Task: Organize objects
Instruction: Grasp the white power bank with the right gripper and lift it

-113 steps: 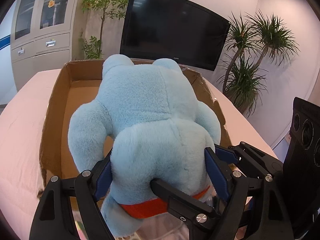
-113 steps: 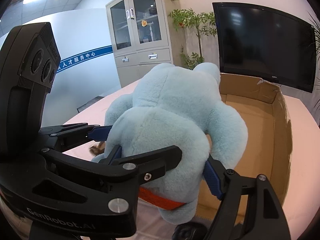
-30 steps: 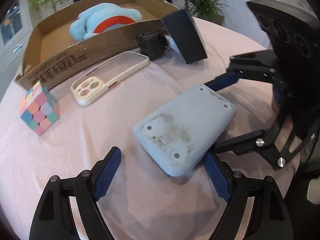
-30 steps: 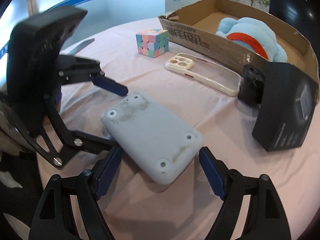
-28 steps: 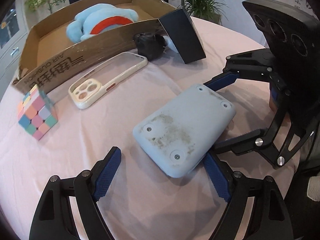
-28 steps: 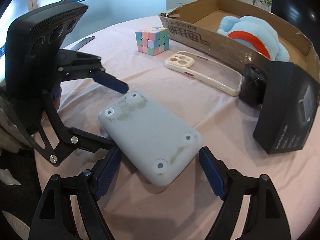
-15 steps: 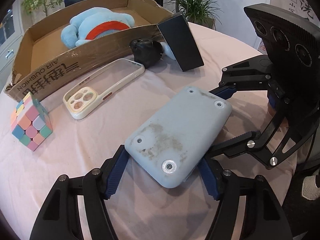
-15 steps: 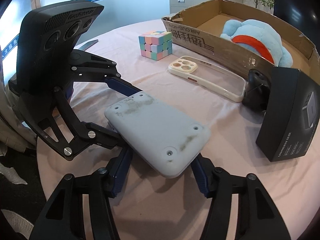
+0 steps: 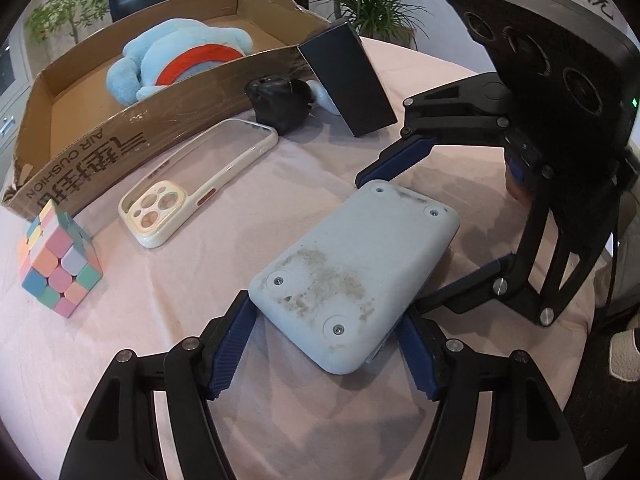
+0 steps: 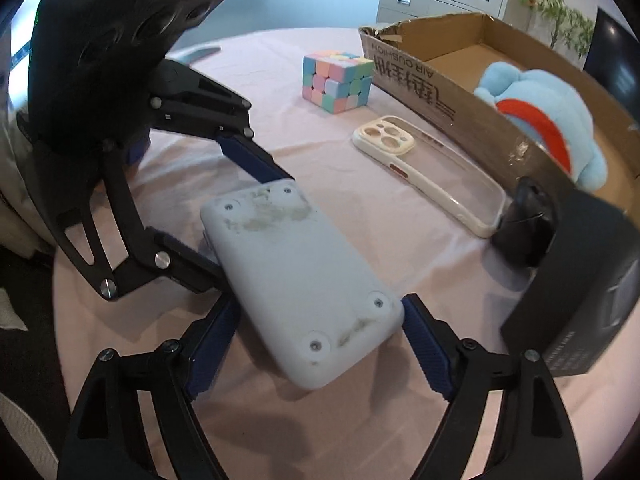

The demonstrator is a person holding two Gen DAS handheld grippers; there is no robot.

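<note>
Left gripper (image 9: pixel 324 344): blue pads closed against the near end of the pale grey device (image 9: pixel 352 276), one pad at each long edge; grasping it. Right gripper (image 10: pixel 320 340): jaws opening at this moment, the device's other end between them; its left pad lies against the device's edge, its right pad sits just off the corner, so the grip looks released. The device lies face down on the pink tablecloth (image 9: pixel 280 184), four screw recesses and grubby smears showing on its back; no writing legible on it. Cardboard box (image 9: pixel 120 132) at the far side, side panel printed "AIR CUSHION" over large Chinese characters, seen upside down. Blue plush toy (image 9: pixel 172 56) with red band lies inside the box. Outside it, on the cloth: pastel puzzle cube (image 9: pixel 56 268), clear phone case (image 9: pixel 200 184) with cream rim, small black object (image 9: pixel 280 100), black carton (image 9: pixel 348 80) leaning near the box; carton's print too small to read.
</note>
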